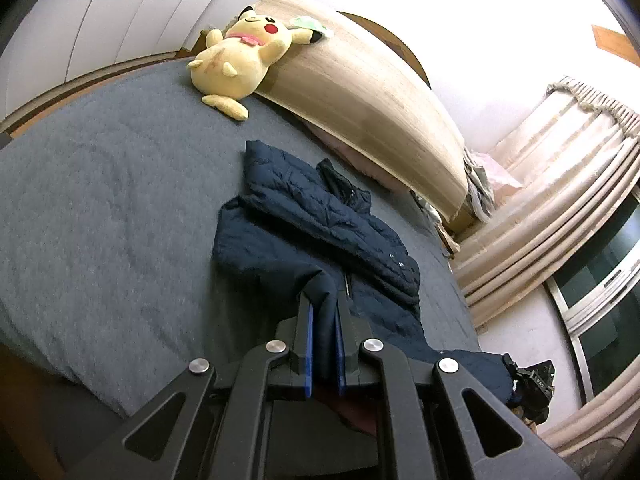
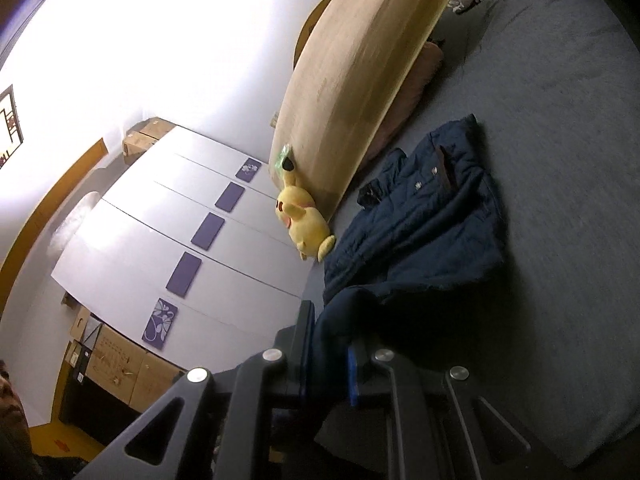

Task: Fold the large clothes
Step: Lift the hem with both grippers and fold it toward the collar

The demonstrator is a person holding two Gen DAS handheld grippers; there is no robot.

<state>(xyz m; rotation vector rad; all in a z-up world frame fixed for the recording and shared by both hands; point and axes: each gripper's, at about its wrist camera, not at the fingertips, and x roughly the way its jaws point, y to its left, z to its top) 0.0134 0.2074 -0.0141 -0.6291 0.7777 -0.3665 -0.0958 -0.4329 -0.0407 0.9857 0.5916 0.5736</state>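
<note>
Jacket: your navy quilted puffer jacket (image 1: 320, 216) lies on the bed (image 1: 100, 200), nearer the headboard side than the foot, its hem edge lifted off the cover; stitched channels, matte shell, small pale snaps, dark collar.
Left tool: your left tool (image 1: 325, 308) is clenched on a bunched fold of the jacket, blue pads pressed against the cloth.
Right tool: your right tool (image 2: 330, 332) is likewise clamped on navy fabric.
Bed: flat grey felt-like cover.
Headboard: a pale wood-grain board (image 1: 360, 92), curved.
Plush: a yellow soft toy (image 1: 236, 60) leans at the board.
Writing: none you can read.
</note>
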